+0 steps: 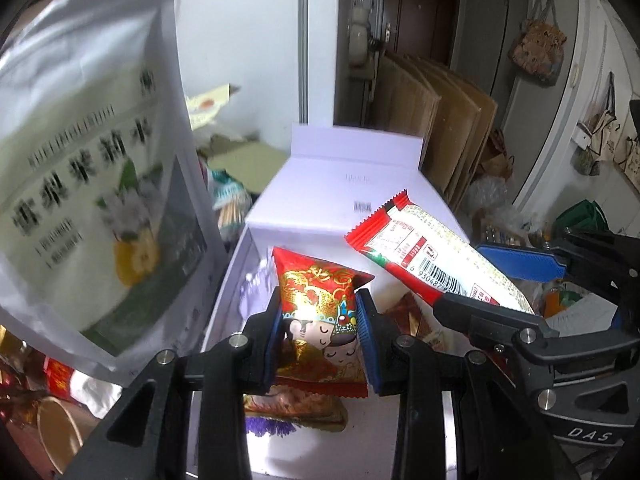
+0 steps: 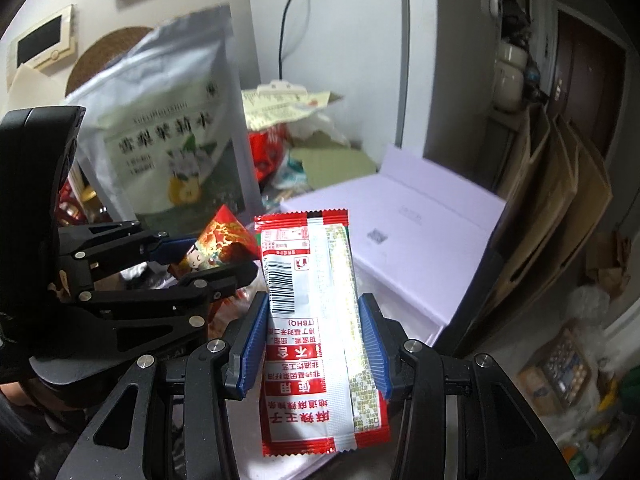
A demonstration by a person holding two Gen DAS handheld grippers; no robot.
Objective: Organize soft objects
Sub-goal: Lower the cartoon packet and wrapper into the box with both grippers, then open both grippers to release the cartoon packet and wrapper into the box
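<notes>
My left gripper [image 1: 318, 334] is shut on a red and gold candy packet [image 1: 316, 300] with a cartoon couple, held above the open white box [image 1: 224, 300]. My right gripper [image 2: 314, 338] is shut on a long red and white snack sachet [image 2: 316, 320] with a barcode. In the left wrist view the sachet [image 1: 424, 256] and the right gripper [image 1: 520, 280] come in from the right, beside the candy packet. In the right wrist view the left gripper [image 2: 200, 258] with the candy packet [image 2: 218, 246] is at the left.
A large silver stand-up pouch [image 1: 88, 184] stands at the left of the box. The box's white lid [image 1: 348, 184] lies open behind it. Other snack packets [image 1: 296, 404] lie inside the box. Folded cardboard [image 1: 440, 136] leans at the back right. Clutter surrounds the box.
</notes>
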